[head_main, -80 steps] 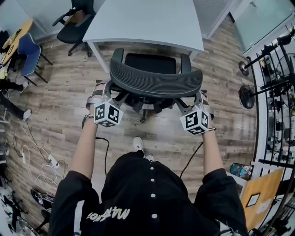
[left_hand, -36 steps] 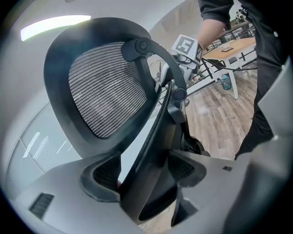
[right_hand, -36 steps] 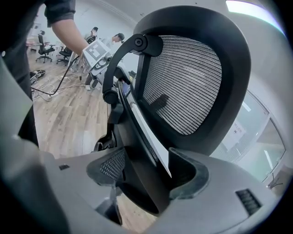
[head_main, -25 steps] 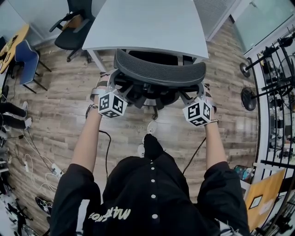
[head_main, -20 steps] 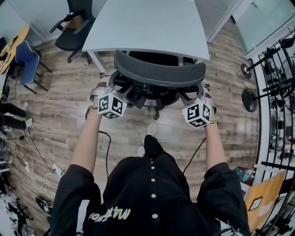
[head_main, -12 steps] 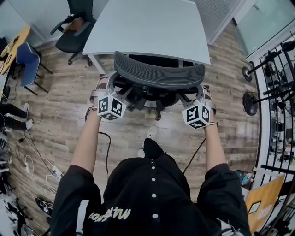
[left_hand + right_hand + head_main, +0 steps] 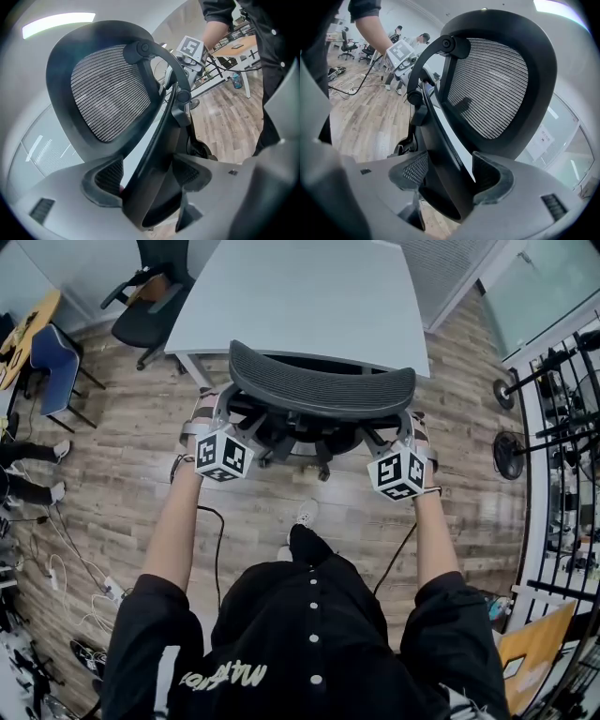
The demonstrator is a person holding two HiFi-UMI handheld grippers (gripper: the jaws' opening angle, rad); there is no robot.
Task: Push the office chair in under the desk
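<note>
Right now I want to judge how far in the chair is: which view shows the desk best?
The head view: it shows the desk from above, with the office chair backrest at its near edge. Both gripper views are filled by the chair's backrest and frame; I can't clearly make out the desk there.

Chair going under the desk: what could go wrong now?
1. The office chair sits close to the white desk leg; its base might catch there.
2. The left gripper and right gripper are each shut on a thin back-frame bar; an uneven push could swivel the chair or let a jaw slip.
3. A black cable lies on the floor near the person's shoe; a step could snag it.
</note>
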